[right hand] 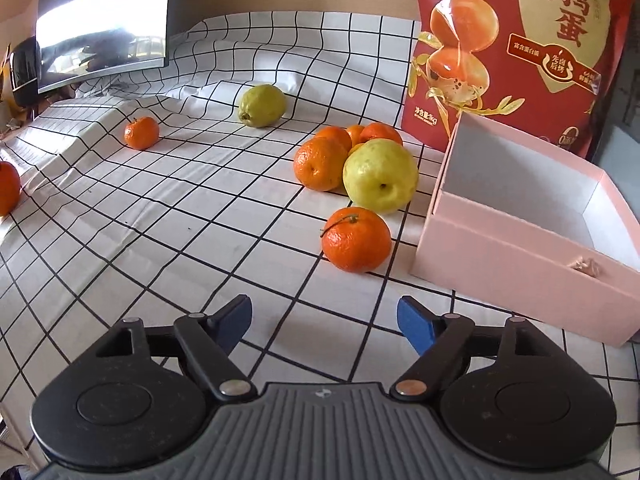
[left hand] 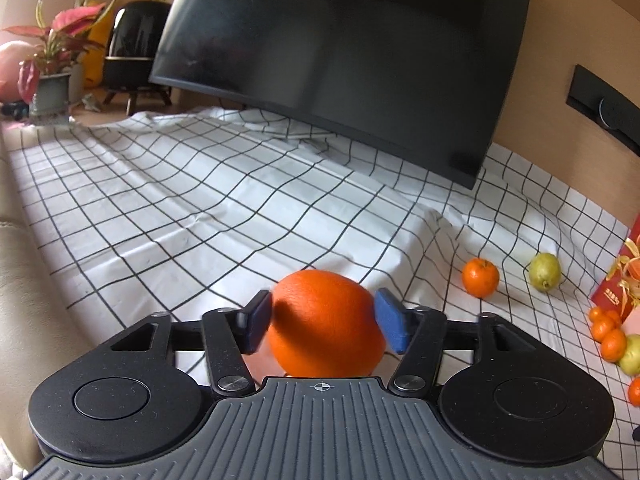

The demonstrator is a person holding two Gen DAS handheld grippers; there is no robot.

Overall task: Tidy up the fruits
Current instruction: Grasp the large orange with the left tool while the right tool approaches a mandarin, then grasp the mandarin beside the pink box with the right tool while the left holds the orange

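My left gripper [left hand: 323,320] is shut on a large orange [left hand: 326,320], held just above the checked cloth; the same orange shows at the left edge of the right wrist view [right hand: 8,188]. My right gripper [right hand: 323,325] is open and empty, low over the cloth. Ahead of it lies a tangerine [right hand: 356,239], then a yellow-green pear [right hand: 380,176] against a cluster of tangerines [right hand: 320,163]. Farther back lie a lone tangerine [right hand: 141,132] and a second pear [right hand: 262,105]. An open pink box [right hand: 520,240], empty inside, stands to the right.
A red snack bag [right hand: 516,48] stands behind the box. A dark monitor [left hand: 348,64] leans over the back of the checked cloth [left hand: 180,200]. A potted plant [left hand: 52,64] and a black appliance [left hand: 132,44] stand far left. A beige cushion edge [left hand: 20,300] borders the left.
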